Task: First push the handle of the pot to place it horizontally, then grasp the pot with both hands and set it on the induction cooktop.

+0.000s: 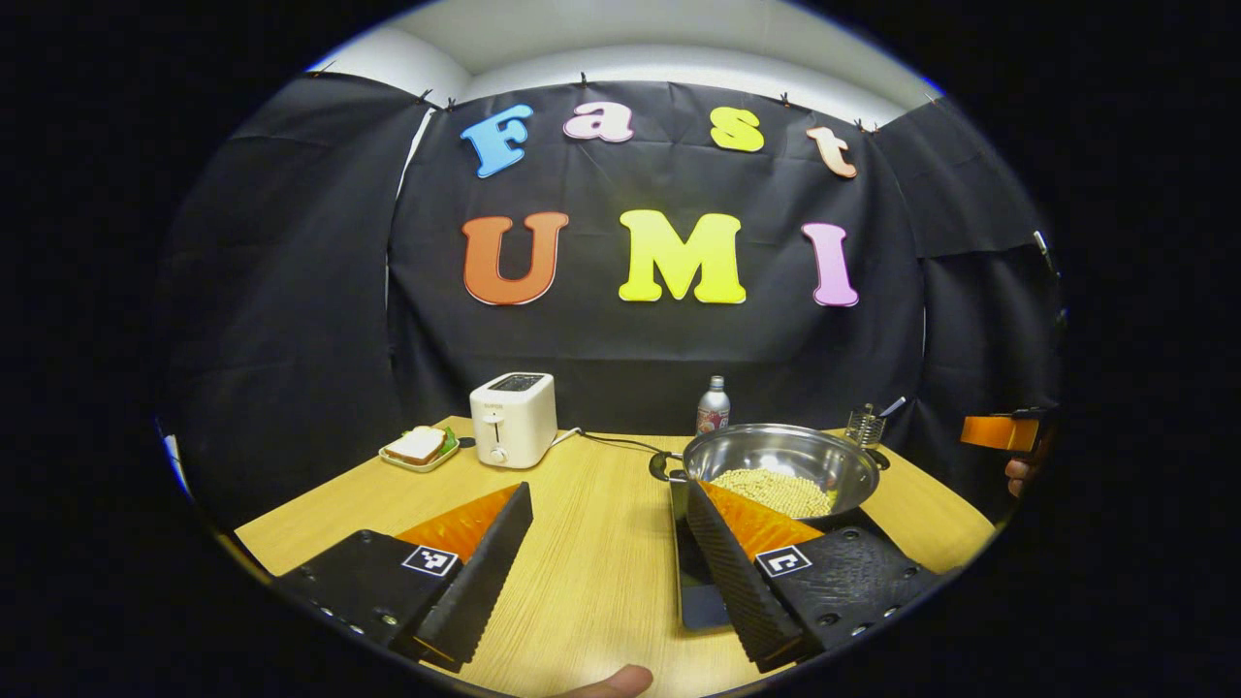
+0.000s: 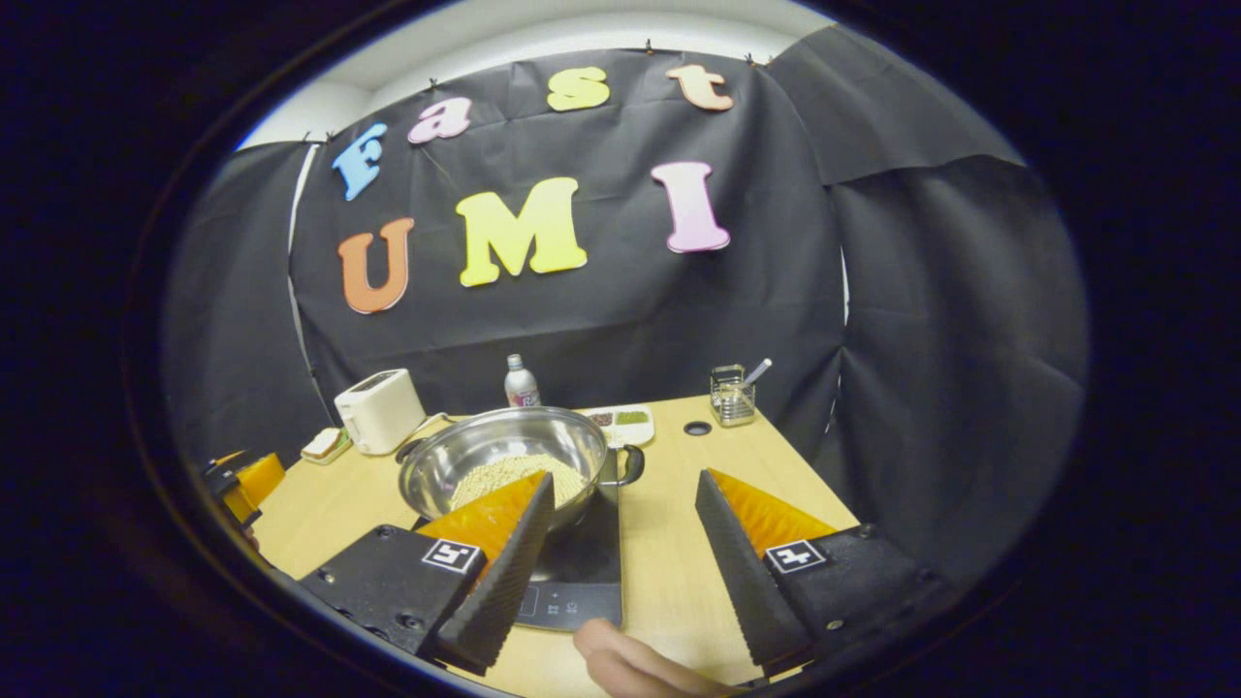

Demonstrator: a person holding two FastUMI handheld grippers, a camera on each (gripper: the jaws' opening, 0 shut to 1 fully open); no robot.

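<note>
Pot (image 2: 504, 463) w/ beans sitting on induction cooktop (image 2: 577, 572), mid-worktop (image 1: 591, 543). Both claws gaping, gripping nothing: left claw (image 1: 606, 543) just left of pot, right claw (image 2: 625, 543) just right. Placing step looks done; next prob. backing both claws away w/o nudging pot.

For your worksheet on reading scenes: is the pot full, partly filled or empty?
Partly filled. The pot holds a low heap of small pale grains, with much of its shiny inner wall bare above them.
</note>
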